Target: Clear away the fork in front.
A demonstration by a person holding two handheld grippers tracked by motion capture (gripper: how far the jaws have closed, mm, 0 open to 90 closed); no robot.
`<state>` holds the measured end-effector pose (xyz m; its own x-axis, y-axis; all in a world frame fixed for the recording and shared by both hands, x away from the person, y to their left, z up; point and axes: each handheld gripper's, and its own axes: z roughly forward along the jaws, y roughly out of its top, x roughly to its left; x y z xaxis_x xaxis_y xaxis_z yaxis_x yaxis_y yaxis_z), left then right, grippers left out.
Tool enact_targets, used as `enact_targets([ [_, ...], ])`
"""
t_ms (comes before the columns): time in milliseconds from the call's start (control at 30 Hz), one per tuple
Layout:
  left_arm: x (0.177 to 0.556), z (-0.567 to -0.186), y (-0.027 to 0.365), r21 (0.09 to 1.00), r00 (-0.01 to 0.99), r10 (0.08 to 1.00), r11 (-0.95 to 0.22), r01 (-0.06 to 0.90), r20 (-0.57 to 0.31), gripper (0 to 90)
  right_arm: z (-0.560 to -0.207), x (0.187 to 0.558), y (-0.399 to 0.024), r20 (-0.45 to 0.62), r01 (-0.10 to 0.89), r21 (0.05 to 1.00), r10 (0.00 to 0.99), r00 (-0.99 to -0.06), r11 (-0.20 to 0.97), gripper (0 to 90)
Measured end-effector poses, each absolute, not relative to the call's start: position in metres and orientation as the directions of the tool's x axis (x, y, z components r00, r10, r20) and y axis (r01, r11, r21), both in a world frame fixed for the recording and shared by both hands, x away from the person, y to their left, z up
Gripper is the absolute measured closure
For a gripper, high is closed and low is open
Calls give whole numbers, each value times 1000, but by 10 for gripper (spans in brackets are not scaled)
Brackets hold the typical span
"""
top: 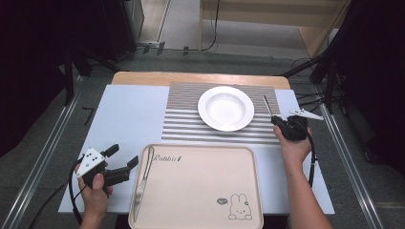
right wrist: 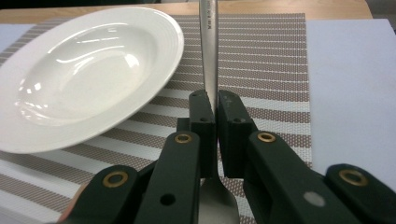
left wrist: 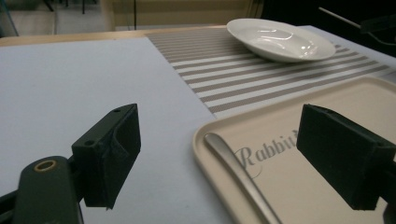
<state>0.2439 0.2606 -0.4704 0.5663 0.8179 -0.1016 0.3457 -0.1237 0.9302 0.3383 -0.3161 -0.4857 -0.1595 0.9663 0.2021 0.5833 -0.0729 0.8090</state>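
Setting table: we have plate (top: 226, 108) on striped mat (top: 181, 125) upper centre. Right gripper (top: 276, 119) clenched on spoon (right wrist: 208, 51), just right of plate, not yet laid down. Left gripper (top: 122, 161) released, empty, lower left beside tray (top: 200, 191). Knife (top: 142, 183) left on tray.

One round white ceramic plate (top: 226, 108); one striped woven placemat (top: 181, 125); one beige rectangular plastic tray (top: 200, 191); two pieces of silver metal cutlery, a knife (top: 142, 183) and probably a spoon (right wrist: 208, 56); two black grippers.
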Motion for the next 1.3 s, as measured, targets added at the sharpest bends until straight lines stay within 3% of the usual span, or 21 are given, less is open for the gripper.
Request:
enact_targets([
  [900, 255, -428, 175, 941, 717, 684, -143, 308, -130, 132, -458, 269, -282, 212, 428, 902, 924, -317, -60, 842],
  [1300, 262, -426, 143, 934, 752, 640, -149, 324, -159, 132, -460, 242, -258, 210, 395, 918, 893, -397, -40, 842],
])
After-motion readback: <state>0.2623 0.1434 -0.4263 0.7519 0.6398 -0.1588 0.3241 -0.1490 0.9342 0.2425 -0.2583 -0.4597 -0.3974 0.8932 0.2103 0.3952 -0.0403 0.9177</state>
